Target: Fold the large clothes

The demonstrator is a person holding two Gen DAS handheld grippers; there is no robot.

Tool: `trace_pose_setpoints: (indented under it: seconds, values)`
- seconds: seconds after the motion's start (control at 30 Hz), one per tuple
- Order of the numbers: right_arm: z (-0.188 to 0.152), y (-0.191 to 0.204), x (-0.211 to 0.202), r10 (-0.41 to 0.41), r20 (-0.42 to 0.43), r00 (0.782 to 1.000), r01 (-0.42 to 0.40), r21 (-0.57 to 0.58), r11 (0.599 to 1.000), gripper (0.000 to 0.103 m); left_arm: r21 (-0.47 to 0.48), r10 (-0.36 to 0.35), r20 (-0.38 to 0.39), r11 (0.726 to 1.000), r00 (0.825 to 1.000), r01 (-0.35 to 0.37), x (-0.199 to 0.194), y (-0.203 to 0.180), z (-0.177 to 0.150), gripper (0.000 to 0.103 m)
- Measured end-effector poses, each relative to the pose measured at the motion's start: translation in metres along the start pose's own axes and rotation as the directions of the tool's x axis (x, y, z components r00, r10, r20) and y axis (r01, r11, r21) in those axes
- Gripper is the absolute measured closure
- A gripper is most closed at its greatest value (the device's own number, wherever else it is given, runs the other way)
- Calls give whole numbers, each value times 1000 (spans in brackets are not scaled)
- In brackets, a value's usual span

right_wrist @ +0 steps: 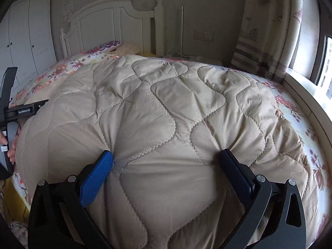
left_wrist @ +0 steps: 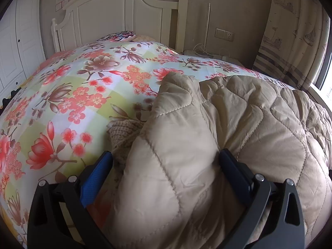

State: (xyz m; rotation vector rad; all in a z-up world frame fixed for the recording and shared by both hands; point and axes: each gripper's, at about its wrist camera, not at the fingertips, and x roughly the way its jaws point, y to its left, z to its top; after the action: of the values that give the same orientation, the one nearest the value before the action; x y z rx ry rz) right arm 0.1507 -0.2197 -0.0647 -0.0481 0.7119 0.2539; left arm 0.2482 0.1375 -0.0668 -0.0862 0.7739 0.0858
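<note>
A large beige quilted garment (left_wrist: 238, 124) lies bunched on the right half of a floral bed. In the right wrist view the same garment (right_wrist: 166, 108) spreads over most of the bed. My left gripper (left_wrist: 166, 157) is open wide, its blue-padded fingers (left_wrist: 97, 176) straddling a puffed fold at the garment's near left edge. My right gripper (right_wrist: 166, 156) is also open wide, both fingers pressed into the padding near the front edge. A hand (right_wrist: 12, 151) holds the left tool's black handle (right_wrist: 22, 110) at the far left of the right wrist view.
The floral bedsheet (left_wrist: 72, 95) lies bare left of the garment. A beige knitted piece (left_wrist: 124, 128) peeks from under it. A white headboard (left_wrist: 116, 14), a pillow (left_wrist: 122, 36), a wardrobe (right_wrist: 27, 41), curtains (right_wrist: 267, 31) and a window sill (right_wrist: 307, 95) surround the bed.
</note>
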Motion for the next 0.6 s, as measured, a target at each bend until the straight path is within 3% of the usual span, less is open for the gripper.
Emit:
trace_pose_setpoints:
  seconds: [0.23, 0.3, 0.37, 0.4, 0.47, 0.6]
  values:
    - [24, -30, -40, -82, 91, 992, 73, 101, 992, 5, 5, 9, 5, 1000, 1000, -9, 0, 0, 0, 2]
    - [27, -39, -29, -132, 59, 989, 126, 103, 987, 5, 4, 8, 5, 1000, 1000, -8, 0, 0, 0, 2]
    - [18, -57, -1, -152, -40, 988, 156, 129, 979, 5, 3, 6, 5, 1000, 1000, -6, 0, 0, 0, 2]
    - [11, -65, 8, -117, -54, 992, 125, 157, 980, 4, 4, 5, 5, 1000, 1000, -5, 0, 0, 0, 2]
    - [5, -74, 9, -63, -22, 998, 66, 206, 976, 4, 3, 4, 5, 1000, 1000, -4, 0, 0, 0, 2]
    - [14, -70, 2, -101, -60, 993, 111, 190, 975, 5, -1, 11, -7, 1000, 1000, -11, -1, 0, 1, 2]
